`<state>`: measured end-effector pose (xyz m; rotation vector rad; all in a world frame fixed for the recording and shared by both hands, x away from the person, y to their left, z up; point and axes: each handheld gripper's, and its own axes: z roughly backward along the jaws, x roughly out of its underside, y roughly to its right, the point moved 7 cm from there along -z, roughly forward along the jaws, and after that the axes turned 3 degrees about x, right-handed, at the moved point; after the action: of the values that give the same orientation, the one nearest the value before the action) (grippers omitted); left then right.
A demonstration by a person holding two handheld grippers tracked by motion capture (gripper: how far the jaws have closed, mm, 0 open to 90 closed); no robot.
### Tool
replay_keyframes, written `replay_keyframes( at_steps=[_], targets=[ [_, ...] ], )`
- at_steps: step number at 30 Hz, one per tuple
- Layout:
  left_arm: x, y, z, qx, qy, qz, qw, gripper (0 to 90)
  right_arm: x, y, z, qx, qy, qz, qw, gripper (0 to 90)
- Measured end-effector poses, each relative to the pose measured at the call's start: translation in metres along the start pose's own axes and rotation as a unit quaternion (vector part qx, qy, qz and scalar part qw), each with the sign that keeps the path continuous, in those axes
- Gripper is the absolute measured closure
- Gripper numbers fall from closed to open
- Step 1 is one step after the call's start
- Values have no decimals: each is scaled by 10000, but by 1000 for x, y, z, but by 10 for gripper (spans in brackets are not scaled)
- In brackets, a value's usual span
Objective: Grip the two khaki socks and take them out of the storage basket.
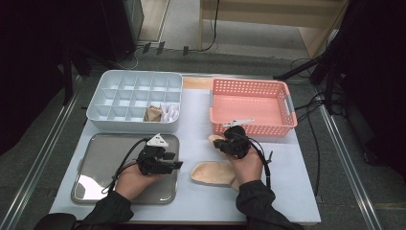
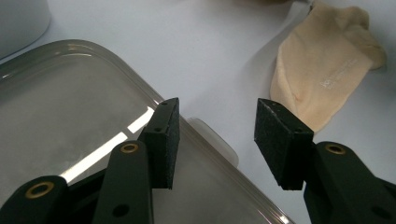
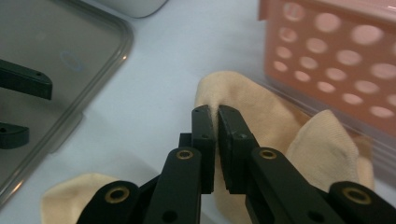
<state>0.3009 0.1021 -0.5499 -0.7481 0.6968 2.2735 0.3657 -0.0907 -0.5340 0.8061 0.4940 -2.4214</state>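
The right hand-held gripper (image 3: 215, 114) has its two black jaws pressed almost together on a raised fold of a beige cotton sock (image 3: 261, 126), pinching the fabric between the pads. In the high view this right hand-held gripper (image 1: 229, 139) sits just below the front wall of the pink perforated plastic basket (image 1: 252, 128), right of centre in the frame, and a small tip of the beige cotton sock (image 1: 214, 138) pokes out to its left. How the pinched sock's long axis runs cannot be told, since the hand and the jaws cover most of it.

A second flat beige sock (image 1: 213, 173) lies on the white bench (image 1: 196, 120) in the lower middle of the high view, its long axis running roughly left to right across the frame, with its right end under the person's right hand (image 1: 249, 165). In the left gripper view it (image 2: 322, 84) lies in the upper right, slanting from lower left to upper right.

The left hand-held gripper (image 2: 217, 135) stands wide open with nothing between its pads, hovering above the right edge of the shiny rectangular metal tray (image 2: 70, 116). In the high view the left hand-held gripper (image 1: 178, 160) is at lower left, over the metal tray (image 1: 95, 143).

The white plastic divided organiser box (image 1: 134, 88) stands at upper left, with a beige bundle and a white bundle in two of its front compartments.
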Motion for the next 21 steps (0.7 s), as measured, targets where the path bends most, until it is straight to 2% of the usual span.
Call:
replay_keyframes(
  at_steps=[14, 18, 21],
  targets=[
    [4, -5, 5, -75, 39, 98, 9999, 519, -9, -29, -24, -367, -71, 180, 9991, 865],
    [6, -5, 6, -101, 20, 96, 9999, 519, -8, -29, -31, -356, -147, 258, 9989, 811],
    [6, -6, 8, -108, 43, 127, 9999, 519, -9, -26, -25, -377, -107, 246, 9989, 787]
  ],
)
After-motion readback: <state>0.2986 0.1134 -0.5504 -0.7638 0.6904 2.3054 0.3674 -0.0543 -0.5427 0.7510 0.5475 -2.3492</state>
